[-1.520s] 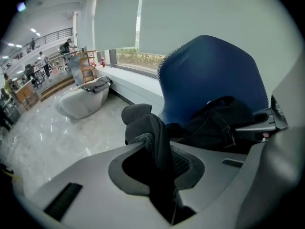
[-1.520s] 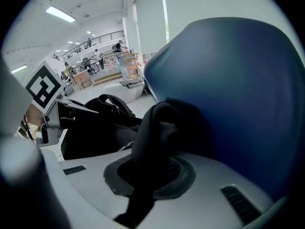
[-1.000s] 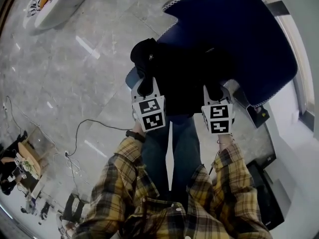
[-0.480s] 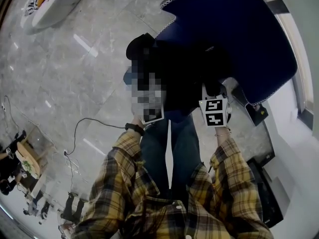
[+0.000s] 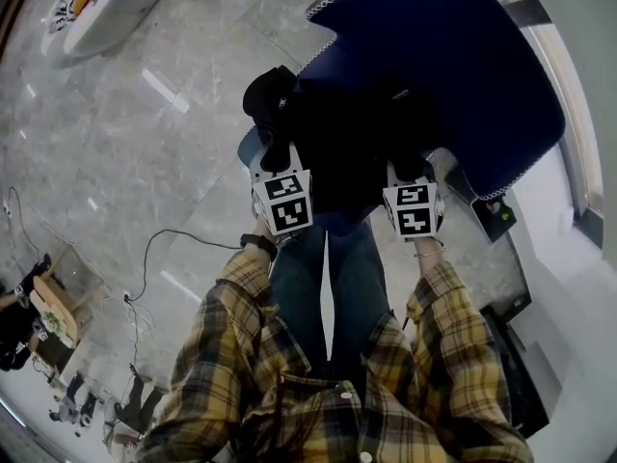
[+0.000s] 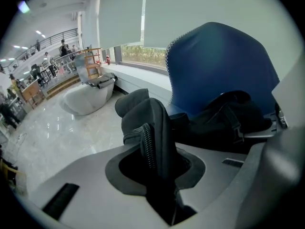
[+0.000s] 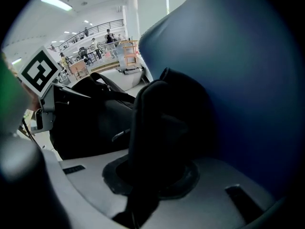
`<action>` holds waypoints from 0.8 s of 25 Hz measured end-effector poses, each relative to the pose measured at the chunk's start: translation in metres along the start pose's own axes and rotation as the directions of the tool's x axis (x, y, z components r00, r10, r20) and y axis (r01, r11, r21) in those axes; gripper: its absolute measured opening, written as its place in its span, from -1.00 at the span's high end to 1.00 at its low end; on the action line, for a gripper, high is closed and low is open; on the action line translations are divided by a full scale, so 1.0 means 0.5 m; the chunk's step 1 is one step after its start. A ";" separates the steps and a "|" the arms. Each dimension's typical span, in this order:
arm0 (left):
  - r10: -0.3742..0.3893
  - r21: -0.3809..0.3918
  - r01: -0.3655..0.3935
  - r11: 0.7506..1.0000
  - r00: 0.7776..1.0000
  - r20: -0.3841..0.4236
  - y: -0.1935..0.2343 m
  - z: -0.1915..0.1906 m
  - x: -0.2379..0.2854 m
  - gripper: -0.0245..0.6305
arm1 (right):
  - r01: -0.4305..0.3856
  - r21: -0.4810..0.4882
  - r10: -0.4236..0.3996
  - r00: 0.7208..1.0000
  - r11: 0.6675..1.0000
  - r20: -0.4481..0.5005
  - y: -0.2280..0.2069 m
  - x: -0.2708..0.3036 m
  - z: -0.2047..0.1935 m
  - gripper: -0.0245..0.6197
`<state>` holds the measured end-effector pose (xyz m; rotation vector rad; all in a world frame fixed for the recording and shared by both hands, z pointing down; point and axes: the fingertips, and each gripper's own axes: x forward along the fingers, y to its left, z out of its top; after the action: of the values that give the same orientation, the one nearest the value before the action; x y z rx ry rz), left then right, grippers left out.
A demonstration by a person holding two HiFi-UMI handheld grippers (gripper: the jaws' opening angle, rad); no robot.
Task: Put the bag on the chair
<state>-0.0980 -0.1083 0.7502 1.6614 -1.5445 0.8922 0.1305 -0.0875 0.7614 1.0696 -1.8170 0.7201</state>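
A black bag (image 5: 357,133) rests against the seat of the dark blue chair (image 5: 463,56). My left gripper (image 5: 278,157) is closed on a padded, zippered fold (image 6: 152,132) at the bag's left end. My right gripper (image 5: 410,167) pinches a black fold (image 7: 162,128) at the bag's right end, close to the chair's back (image 7: 248,89). Both pairs of jaws are opening slightly, with fabric still pressed between them. The rest of the bag (image 6: 224,118) lies slumped between the grippers. The chair's back (image 6: 219,66) rises behind it.
A white beanbag seat (image 5: 106,8) sits on the marble floor at the far left. A black cable (image 5: 164,244) trails over the floor at my left. A small black box (image 5: 499,222) lies beside the chair on the right. My legs stand just before the chair.
Both grippers have moved a little forward toward the chair, carrying the bag with them. The bag now sits slightly deeper on the seat.
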 end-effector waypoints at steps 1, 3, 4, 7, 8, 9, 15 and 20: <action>0.001 0.004 -0.001 1.000 1.000 0.001 0.000 0.002 0.000 0.66 | -0.001 -0.002 0.001 1.000 1.000 0.000 0.000 0.001 0.001 0.76; 0.005 0.017 -0.005 1.000 1.000 0.003 0.000 0.006 -0.001 0.65 | -0.004 -0.004 0.004 1.000 1.000 0.003 -0.002 0.002 0.001 0.71; 0.007 0.022 -0.007 1.000 1.000 0.002 0.001 0.007 -0.002 0.63 | -0.007 -0.005 0.007 1.000 1.000 0.003 -0.002 0.001 0.001 0.65; -0.005 0.018 0.005 1.000 1.000 -0.001 0.001 0.011 -0.012 0.57 | -0.024 -0.001 0.024 1.000 1.000 0.000 0.005 -0.004 0.004 0.52; -0.020 0.009 0.020 1.000 1.000 0.001 -0.001 0.012 -0.016 0.55 | -0.029 0.004 0.029 1.000 1.000 0.002 0.007 -0.007 0.006 0.47; -0.034 0.001 0.034 0.999 0.999 0.006 -0.001 0.013 -0.021 0.52 | -0.032 0.013 0.032 0.999 0.999 0.005 0.008 -0.011 0.009 0.42; -0.054 -0.017 0.055 0.998 0.997 0.053 0.011 0.035 -0.070 0.40 | -0.023 0.085 0.021 1.000 0.996 0.021 0.003 -0.047 0.018 0.20; -0.051 -0.026 0.053 0.998 0.996 0.079 0.021 0.054 -0.111 0.36 | 0.003 0.124 -0.010 0.998 0.992 0.054 -0.008 -0.095 0.038 0.13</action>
<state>-0.1108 -0.1026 0.6892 1.7271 -1.5517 0.7835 0.1381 -0.0868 0.7106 1.1860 -1.8335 0.8156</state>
